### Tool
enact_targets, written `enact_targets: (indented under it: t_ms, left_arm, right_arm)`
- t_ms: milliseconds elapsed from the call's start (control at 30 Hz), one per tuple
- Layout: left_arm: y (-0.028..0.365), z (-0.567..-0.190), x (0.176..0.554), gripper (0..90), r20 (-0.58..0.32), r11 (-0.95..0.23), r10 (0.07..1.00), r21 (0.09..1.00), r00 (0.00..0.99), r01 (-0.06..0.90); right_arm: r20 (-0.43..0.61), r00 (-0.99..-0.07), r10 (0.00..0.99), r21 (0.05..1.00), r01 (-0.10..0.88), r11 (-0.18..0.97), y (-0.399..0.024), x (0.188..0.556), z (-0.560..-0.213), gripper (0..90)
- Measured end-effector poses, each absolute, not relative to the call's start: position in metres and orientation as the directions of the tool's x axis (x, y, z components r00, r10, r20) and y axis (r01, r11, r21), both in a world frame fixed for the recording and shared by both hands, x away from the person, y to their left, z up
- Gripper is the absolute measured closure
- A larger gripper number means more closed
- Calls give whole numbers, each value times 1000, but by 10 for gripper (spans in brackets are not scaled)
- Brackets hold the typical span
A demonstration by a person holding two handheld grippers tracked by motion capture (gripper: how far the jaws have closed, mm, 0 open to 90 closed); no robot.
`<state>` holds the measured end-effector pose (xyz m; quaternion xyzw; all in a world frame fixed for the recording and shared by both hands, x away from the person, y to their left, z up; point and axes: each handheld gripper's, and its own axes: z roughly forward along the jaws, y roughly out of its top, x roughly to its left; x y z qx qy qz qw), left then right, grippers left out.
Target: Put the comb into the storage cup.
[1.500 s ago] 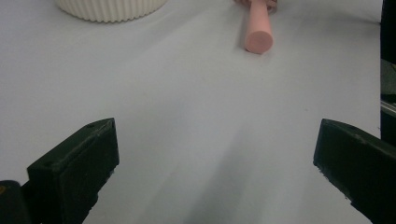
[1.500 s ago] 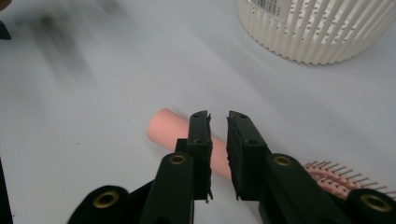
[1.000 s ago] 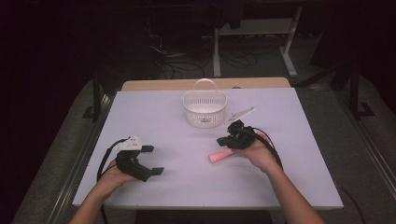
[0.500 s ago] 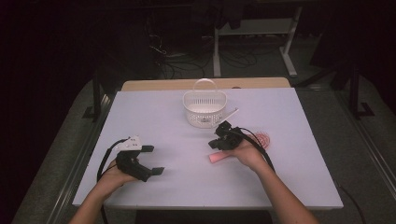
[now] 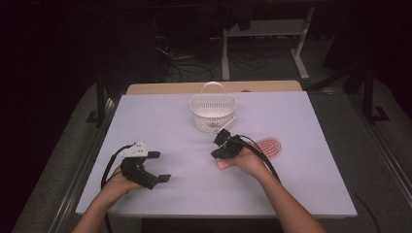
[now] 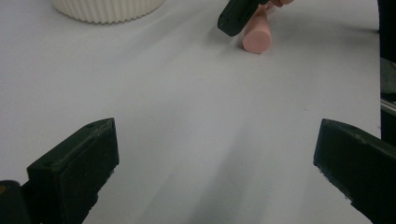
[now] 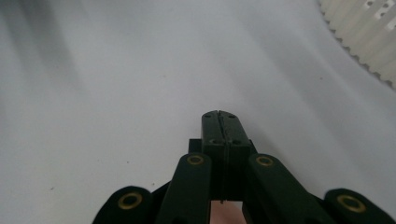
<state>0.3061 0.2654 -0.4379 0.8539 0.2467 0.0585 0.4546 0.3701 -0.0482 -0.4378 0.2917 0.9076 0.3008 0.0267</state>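
The right claw (image 5: 221, 144), jaws together with nothing between, has slid left over the pink cylinder (image 6: 257, 38) (lying on the desk (image 5: 160, 121), ungripped), so it must open first. Left claw (image 5: 158, 167) rests apart.

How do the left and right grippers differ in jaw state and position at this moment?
The left gripper has its jaws spread wide with nothing between them, while the right gripper has its jaws pressed flat together. The left gripper sits near the table's front left, apart from any object; the right gripper is near the middle, just in front of the white basket and over the pink cylinder. Both are black, hand-held, and trail a cable.
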Motion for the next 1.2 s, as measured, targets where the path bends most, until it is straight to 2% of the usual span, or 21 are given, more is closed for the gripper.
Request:
enact_targets:
  t_ms: [633,1200]
  left_arm:
    - [266,-438,306,2,-127,-465,474,804,871,370]
    - [265,-438,305,3,-123,-466,475,805,871,368]
  right_arm:
    - [135,-832,538,530,519,670,-44,365,-443,891]
    - [146,-847,512,506,508,697,-55,336,-442,891]
